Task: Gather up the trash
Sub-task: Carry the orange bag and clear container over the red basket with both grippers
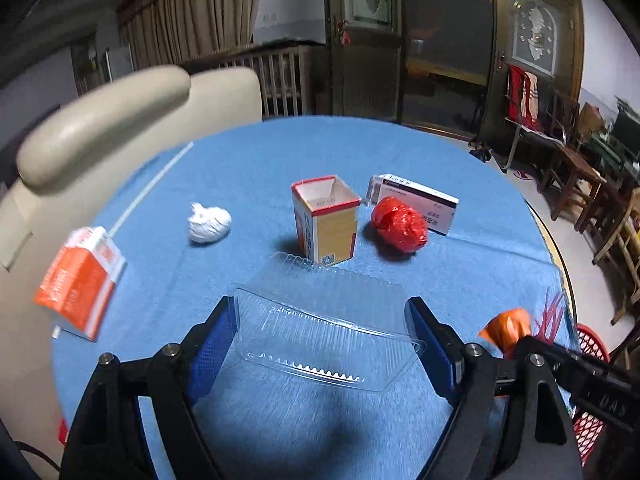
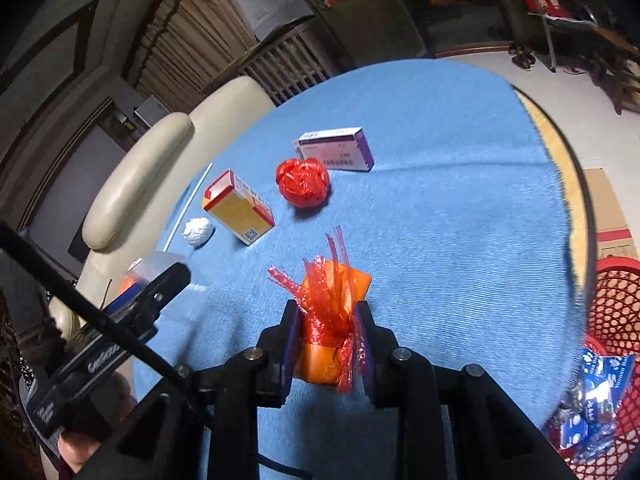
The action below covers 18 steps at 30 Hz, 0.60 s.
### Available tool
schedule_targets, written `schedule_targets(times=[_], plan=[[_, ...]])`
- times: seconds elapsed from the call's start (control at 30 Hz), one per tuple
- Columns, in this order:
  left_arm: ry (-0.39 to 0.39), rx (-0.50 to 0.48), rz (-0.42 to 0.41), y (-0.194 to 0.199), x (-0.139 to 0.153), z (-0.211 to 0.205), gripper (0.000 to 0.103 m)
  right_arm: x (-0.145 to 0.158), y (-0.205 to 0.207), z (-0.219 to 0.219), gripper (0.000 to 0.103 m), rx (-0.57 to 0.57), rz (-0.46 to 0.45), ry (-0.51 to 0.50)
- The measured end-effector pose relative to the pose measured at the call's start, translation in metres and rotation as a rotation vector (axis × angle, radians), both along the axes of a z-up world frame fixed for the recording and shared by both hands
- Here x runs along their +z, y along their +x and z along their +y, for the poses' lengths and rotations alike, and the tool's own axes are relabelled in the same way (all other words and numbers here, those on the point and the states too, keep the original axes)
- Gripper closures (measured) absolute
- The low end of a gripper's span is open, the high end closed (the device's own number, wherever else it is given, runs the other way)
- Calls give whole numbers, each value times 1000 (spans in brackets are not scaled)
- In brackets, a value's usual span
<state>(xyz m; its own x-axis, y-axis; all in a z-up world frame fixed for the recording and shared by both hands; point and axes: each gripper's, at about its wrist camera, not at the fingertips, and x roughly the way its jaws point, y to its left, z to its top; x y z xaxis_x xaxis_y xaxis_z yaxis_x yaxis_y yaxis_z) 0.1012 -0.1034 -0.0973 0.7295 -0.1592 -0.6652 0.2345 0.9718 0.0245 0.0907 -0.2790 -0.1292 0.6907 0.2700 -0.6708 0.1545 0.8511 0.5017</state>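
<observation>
We hold 2 grippers over the blue cloth (image 1: 460,272). Left gripper (image 1: 322,332) spans a clear tray (image 1: 320,336), pads pressed on both ends, lifted off the cloth. Right gripper (image 2: 329,328) is clenched on an orange bag (image 2: 332,304), red strips sticking up at 12. From the tray: open box (image 1: 328,220) at 12, red wad (image 1: 398,224) at 1, white wad (image 1: 209,223) at 11. Red basket (image 2: 612,308) at 3 of the bag.
</observation>
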Motion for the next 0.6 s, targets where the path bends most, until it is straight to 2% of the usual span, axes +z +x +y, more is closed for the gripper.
schedule_targets(times=[0.6], plan=[[56, -64, -172, -84, 54, -25, 18, 55, -81, -18, 74, -38, -168, -59]])
